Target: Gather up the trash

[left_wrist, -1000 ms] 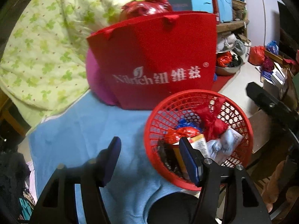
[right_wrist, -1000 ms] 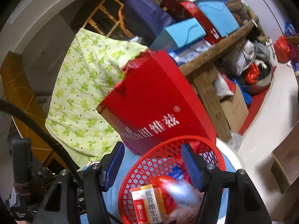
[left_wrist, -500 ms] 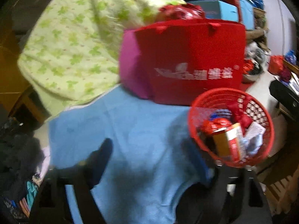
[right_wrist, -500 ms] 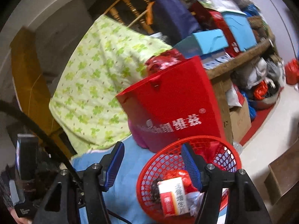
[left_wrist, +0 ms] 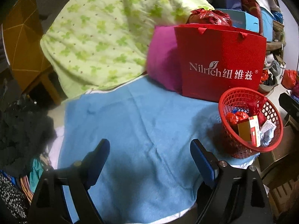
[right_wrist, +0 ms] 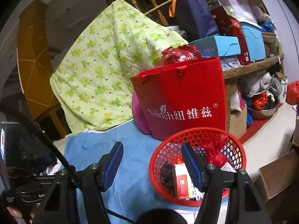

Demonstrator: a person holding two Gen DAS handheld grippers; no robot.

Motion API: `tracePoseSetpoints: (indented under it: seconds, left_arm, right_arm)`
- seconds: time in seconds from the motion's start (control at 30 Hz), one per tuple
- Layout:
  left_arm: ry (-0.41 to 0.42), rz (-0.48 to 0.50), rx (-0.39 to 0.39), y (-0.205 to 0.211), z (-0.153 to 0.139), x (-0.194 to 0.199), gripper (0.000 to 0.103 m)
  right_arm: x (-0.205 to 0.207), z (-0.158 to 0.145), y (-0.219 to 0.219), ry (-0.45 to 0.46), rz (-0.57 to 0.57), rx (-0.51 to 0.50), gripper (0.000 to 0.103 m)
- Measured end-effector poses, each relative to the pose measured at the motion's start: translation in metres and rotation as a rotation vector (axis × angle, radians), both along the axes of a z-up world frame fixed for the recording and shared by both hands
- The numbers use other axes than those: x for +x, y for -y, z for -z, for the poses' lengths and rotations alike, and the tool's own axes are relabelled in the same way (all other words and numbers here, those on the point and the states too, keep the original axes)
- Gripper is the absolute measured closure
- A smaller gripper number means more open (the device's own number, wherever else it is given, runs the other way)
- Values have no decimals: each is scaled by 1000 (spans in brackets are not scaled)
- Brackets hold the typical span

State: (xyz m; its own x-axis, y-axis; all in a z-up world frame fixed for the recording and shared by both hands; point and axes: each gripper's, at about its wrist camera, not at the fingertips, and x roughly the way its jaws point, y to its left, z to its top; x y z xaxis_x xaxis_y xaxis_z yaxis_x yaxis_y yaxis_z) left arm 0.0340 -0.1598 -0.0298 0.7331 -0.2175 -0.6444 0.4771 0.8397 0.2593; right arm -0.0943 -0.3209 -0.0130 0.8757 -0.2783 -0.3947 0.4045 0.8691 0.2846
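A red mesh basket [left_wrist: 233,97] stands at the right end of the blue towel [left_wrist: 142,115]. It holds a red and orange box [left_wrist: 250,130], a red wrapper [left_wrist: 235,116] and white paper [left_wrist: 268,127]. My left gripper [left_wrist: 149,149] hangs open and wide over bare towel, left of the basket, with nothing between its fingers. In the right wrist view the basket [right_wrist: 196,130] sits low at the right with the box [right_wrist: 182,183] inside. My right gripper [right_wrist: 152,151] is open and empty, its right finger in front of the basket's left part.
A red paper bag [left_wrist: 222,63] with white lettering stands behind the basket, with a magenta bag [left_wrist: 162,61] beside it. A green patterned quilt [left_wrist: 104,37] hangs at the back left. Cluttered shelves [right_wrist: 252,67] fill the right. Dark clothes [left_wrist: 24,123] lie left of the towel.
My left gripper's jaws spread wider and it swung left, away from the basket, to bare towel. My right gripper drew back and rolled, and the basket now shows further off.
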Motion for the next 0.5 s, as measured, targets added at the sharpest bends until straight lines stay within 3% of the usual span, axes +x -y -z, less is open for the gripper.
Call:
tracePoseSetpoints:
  seconds: [0.43,0.5]
  left_arm:
    - [49,-65,-20,-26,-18,-28,15]
    - [57,-74,-20,-27,-22,-33,14]
  right_arm:
    - [-27,-19,-40,-26,-20,-129,32]
    - [-35,-23,-42,-23,-7,-142,28]
